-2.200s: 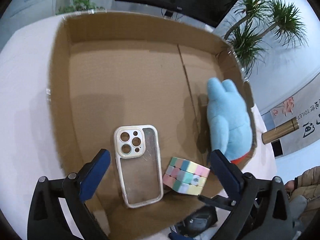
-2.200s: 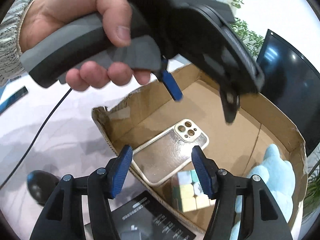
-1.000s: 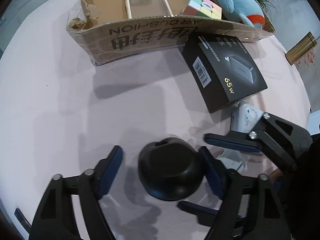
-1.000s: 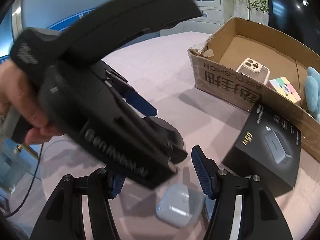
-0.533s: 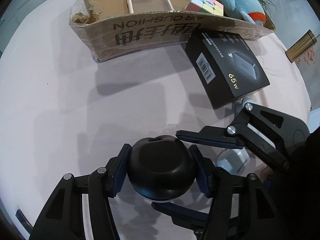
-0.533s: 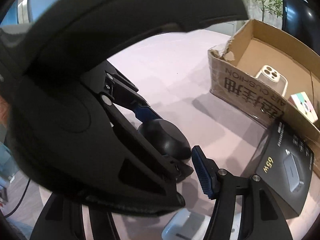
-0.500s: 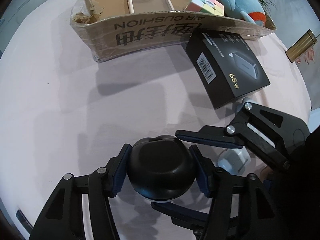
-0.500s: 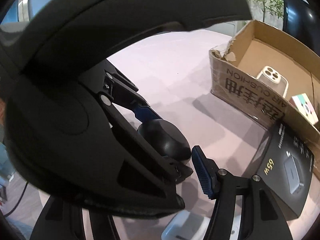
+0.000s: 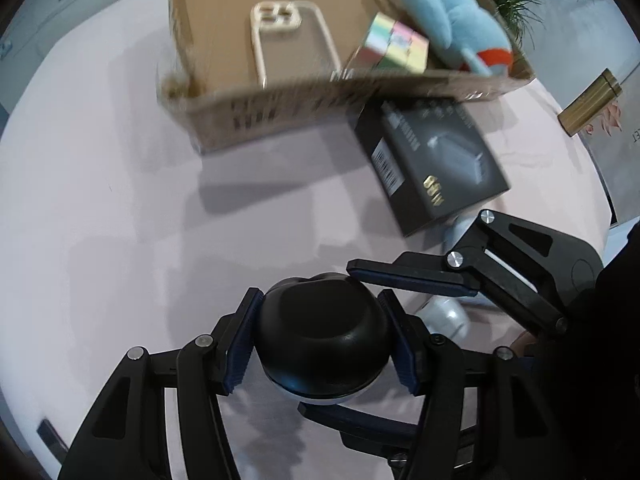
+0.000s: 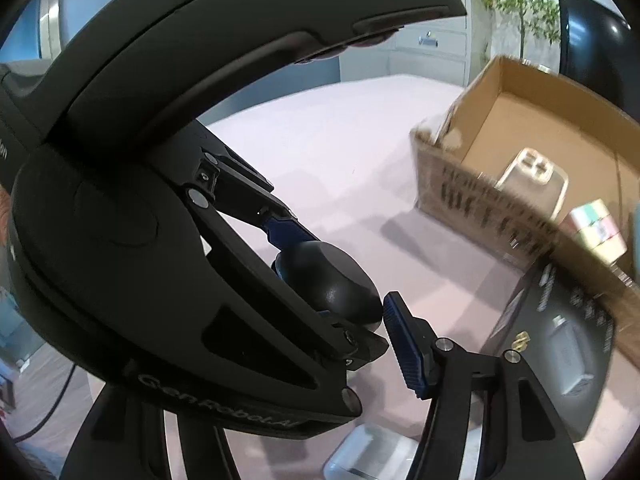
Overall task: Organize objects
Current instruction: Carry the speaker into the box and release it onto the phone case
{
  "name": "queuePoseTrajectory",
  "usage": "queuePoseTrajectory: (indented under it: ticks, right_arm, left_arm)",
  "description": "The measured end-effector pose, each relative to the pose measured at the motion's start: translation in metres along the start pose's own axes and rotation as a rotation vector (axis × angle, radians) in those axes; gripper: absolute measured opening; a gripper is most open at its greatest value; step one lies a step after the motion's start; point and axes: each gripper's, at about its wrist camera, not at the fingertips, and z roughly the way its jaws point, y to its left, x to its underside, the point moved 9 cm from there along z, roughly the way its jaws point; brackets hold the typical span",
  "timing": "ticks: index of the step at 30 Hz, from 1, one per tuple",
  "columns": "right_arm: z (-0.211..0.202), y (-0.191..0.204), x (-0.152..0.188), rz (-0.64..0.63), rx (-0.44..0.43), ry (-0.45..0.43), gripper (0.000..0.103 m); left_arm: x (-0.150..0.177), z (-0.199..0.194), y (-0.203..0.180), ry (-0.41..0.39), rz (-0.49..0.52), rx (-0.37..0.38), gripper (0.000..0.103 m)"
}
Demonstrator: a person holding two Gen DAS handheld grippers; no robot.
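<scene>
My left gripper [image 9: 320, 340] is shut on a round black object [image 9: 322, 340], held just above the pink table. The object also shows in the right wrist view [image 10: 328, 284] between the left gripper's fingers. My right gripper [image 10: 348, 360] is open over a white earbud case [image 10: 372, 456]; its left finger is hidden behind the left gripper's body. The cardboard box [image 9: 280, 108] holds a clear phone case [image 9: 292, 40], a pastel cube [image 9: 396, 46] and a blue plush [image 9: 452, 28].
A black 65W charger box [image 9: 432, 160] lies on the table in front of the cardboard box. A gold cylinder [image 9: 592, 102] lies at the far right. The pink table [image 9: 100, 200] stretches to the left.
My left gripper has closed on the black object and now lifts it, moving towards the box. The right gripper stays open above the earbud case.
</scene>
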Motion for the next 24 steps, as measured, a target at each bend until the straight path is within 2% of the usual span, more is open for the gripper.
queuePoseTrajectory:
  ticks: [4, 12, 15, 18, 24]
  right_arm:
    - [-0.024, -0.017, -0.023, -0.003, 0.034, -0.056, 0.06]
    - [-0.06, -0.066, -0.072, -0.005, 0.098, -0.126, 0.06]
    - [-0.066, -0.094, -0.088, 0.009, 0.113, -0.138, 0.06]
    - [-0.073, -0.12, -0.101, 0.028, 0.12, -0.141, 0.06]
    - [-0.046, -0.181, -0.118, 0.075, 0.101, -0.1, 0.06]
  left_arm:
    - [-0.017, -0.016, -0.004, -0.039, 0.043, -0.024, 0.057]
    - [-0.093, -0.048, -0.037, -0.105, 0.142, -0.059, 0.057]
    - [-0.131, -0.039, -0.051, -0.12, 0.162, -0.055, 0.057]
    - [-0.149, -0.045, -0.044, -0.124, 0.171, -0.037, 0.057]
    - [-0.197, -0.016, -0.031, -0.093, 0.16, -0.006, 0.057]
